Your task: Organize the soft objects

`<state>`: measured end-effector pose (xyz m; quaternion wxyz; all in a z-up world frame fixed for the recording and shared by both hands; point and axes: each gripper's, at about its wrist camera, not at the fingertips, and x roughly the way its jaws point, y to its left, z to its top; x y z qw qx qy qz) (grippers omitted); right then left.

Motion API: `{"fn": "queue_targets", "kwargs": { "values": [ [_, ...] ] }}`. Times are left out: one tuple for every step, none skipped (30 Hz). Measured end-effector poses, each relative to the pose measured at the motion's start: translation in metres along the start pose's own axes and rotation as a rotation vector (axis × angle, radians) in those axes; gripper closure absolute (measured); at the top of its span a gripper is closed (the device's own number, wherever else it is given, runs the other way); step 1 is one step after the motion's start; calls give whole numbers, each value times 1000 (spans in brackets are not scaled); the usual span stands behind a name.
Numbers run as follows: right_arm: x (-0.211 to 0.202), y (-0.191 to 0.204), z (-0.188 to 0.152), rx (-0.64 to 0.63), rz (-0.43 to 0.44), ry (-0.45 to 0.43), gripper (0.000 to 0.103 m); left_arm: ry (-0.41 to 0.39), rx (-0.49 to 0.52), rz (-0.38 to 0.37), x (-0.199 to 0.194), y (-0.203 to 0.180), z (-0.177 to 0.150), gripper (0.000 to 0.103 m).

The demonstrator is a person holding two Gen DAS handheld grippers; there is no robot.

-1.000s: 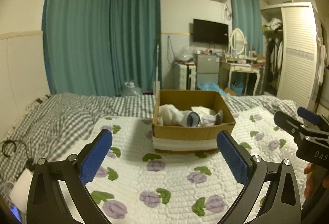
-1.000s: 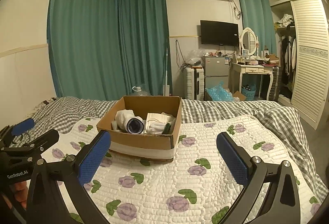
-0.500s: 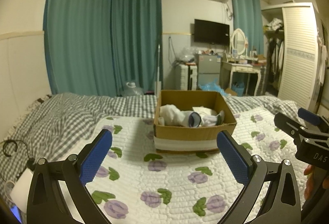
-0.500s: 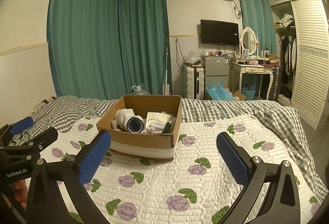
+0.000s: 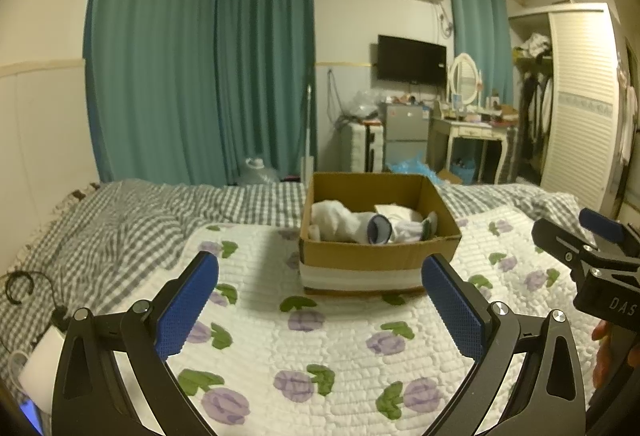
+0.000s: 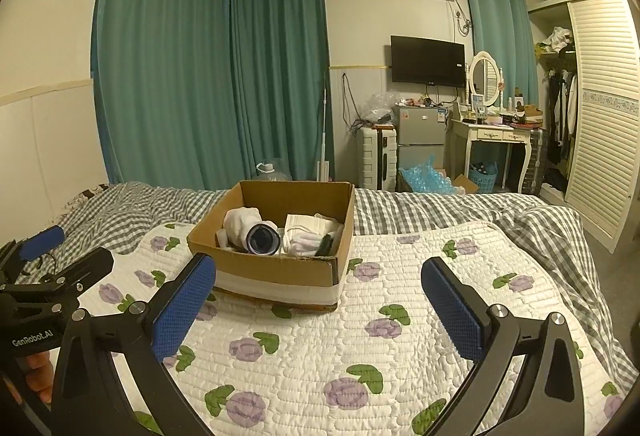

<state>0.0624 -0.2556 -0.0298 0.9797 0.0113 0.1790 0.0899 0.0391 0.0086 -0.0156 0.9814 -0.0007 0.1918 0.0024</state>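
An open cardboard box (image 5: 376,256) stands on the flowered quilt, also in the right wrist view (image 6: 276,270). It holds rolled white socks (image 5: 340,222) (image 6: 250,228) and folded white cloth (image 6: 310,236). My left gripper (image 5: 320,304) is open and empty, held above the quilt short of the box. My right gripper (image 6: 318,304) is open and empty, near the box's right front. The right gripper also shows at the right edge of the left wrist view (image 5: 588,248), and the left gripper shows at the left edge of the right wrist view (image 6: 52,268).
The white quilt with purple flowers (image 6: 400,336) lies over a grey checked bedspread (image 5: 120,220). A cable and white charger (image 5: 36,340) lie at the bed's left edge. Beyond the bed stand teal curtains, a small fridge (image 6: 420,133), a dressing table (image 6: 496,139) and a wardrobe (image 6: 600,107).
Both views have shifted very slightly; the box sits almost where it was. Both grippers stay open and empty.
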Motion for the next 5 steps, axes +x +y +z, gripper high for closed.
{"fn": "queue_targets", "kwargs": {
  "values": [
    [0, 0, 0, -1, 0, 0, 0, 1, 0, 2, 0, -2, -1, 0],
    [0, 0, 0, -2, 0, 1, 0, 2, 0, 4, 0, -1, -1, 0],
    [0, 0, 0, -1, 0, 1, 0, 2, 2, 3, 0, -2, -2, 0],
    [0, 0, 0, -1, 0, 2, 0, 2, 3, 2, 0, -1, -1, 0],
    [0, 0, 0, -1, 0, 3, 0, 1, 4, 3, 0, -3, -3, 0]
  ]
}}
